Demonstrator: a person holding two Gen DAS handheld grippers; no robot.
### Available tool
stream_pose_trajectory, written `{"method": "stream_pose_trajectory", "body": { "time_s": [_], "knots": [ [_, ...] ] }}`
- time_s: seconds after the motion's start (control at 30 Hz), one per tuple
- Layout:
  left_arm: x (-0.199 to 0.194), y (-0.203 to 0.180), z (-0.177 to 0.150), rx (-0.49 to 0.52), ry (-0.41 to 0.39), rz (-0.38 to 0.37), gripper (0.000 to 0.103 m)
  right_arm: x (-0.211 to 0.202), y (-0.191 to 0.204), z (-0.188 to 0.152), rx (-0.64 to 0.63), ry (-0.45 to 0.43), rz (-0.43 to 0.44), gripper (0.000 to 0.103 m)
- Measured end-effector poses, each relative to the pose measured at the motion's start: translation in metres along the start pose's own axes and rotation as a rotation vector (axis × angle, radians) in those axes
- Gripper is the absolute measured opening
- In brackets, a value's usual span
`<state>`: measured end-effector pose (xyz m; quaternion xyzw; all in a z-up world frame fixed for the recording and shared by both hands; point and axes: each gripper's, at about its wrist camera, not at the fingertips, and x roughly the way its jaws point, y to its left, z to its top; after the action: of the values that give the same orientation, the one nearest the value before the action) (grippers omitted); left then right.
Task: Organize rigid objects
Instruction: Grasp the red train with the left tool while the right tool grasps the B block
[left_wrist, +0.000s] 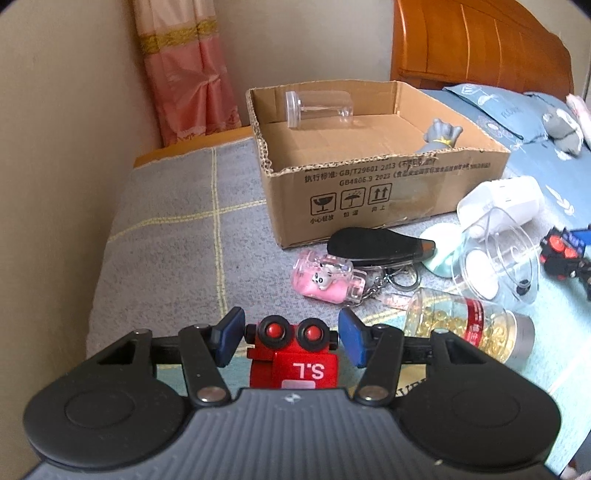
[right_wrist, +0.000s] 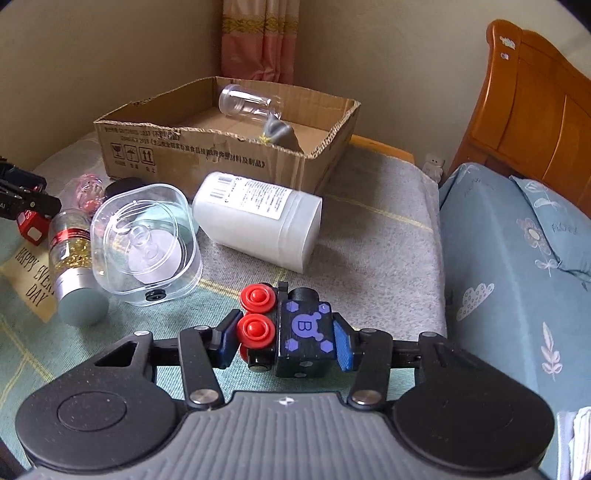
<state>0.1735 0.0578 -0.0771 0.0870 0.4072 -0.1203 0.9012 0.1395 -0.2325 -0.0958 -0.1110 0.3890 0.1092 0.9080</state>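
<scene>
My left gripper (left_wrist: 291, 339) is shut on a red toy vehicle (left_wrist: 295, 365) marked "S.L" with two red-and-black wheels; its blue pads press the toy's sides. In the right wrist view my right gripper (right_wrist: 284, 338) is shut on a black toy block (right_wrist: 303, 332) with a purple "B" and red wheels. Both hover low over the bed cover. Beyond them stands an open cardboard box (left_wrist: 369, 192) (right_wrist: 207, 155). In it lie a clear plastic jar (left_wrist: 317, 109) (right_wrist: 251, 103) and a grey figurine (left_wrist: 441, 138) (right_wrist: 280, 131).
Loose items lie in front of the box: a white bottle (right_wrist: 258, 221), a clear square container (right_wrist: 147, 240), a capsule bottle (left_wrist: 469, 328), a pink keychain (left_wrist: 325, 280) and a black case (left_wrist: 376, 243). A wall runs on the left, a wooden headboard (right_wrist: 535, 110) on the right.
</scene>
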Motion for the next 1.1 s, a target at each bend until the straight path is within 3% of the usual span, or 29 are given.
{"method": "stream_pose_trajectory", "body": {
  "time_s": [0.27,0.6,0.67,0.93,1.1],
  "knots": [
    [-0.010,0.003,-0.003,0.008,-0.008,-0.015,0.055,-0.013,0.000,0.005,-0.012,-0.031,0.003,0.055],
    [0.015,0.006,-0.022,-0.025,0.022,0.015,0.063,-0.018,0.002,0.002,-0.009,-0.031,0.013,0.055],
    [0.013,0.005,-0.025,-0.022,0.011,0.014,0.059,-0.019,0.002,0.003,-0.009,-0.028,0.010,0.055],
    [0.005,0.006,-0.016,-0.006,0.034,-0.018,0.056,-0.031,0.001,0.017,-0.040,-0.042,0.032,0.055],
    [-0.012,0.005,-0.002,0.018,0.007,-0.031,0.055,-0.042,-0.004,0.036,-0.060,-0.069,0.062,0.055]
  ]
}}
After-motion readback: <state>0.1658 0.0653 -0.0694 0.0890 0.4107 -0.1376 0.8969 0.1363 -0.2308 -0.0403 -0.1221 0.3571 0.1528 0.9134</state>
